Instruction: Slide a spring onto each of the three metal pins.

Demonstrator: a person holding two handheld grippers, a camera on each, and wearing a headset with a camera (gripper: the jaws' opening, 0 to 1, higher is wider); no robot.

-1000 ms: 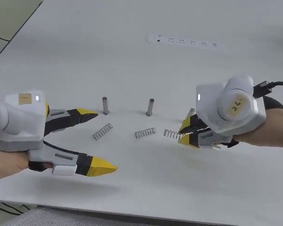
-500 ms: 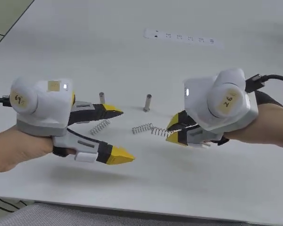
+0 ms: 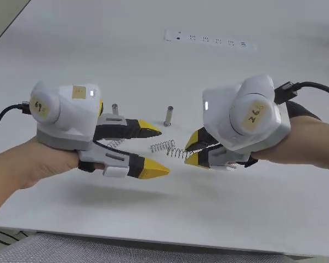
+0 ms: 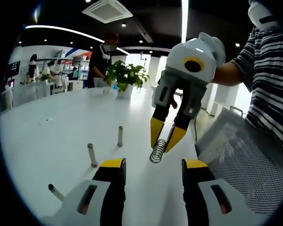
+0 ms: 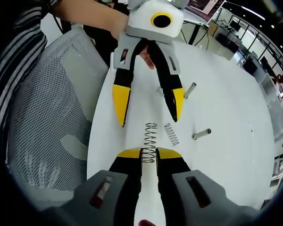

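the right gripper (image 3: 191, 155) pinched one end of a spring (image 5: 150, 139). the left gripper (image 3: 160, 151) gaped wide near it, empty.

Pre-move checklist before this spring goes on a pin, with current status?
1. Held spring secure in right tool: ok, shut on one end.
2. Left tool free: ok, open, nothing in it.
3. Pins bare: ok, near pin, middle pin and far pin carry no spring.
4. Held spring aimed at a pin: not ok, it points toward the left tool.
5. Spare springs on the table: ok, loose spring lies in the open; second loose spring lies partly behind the left tool.
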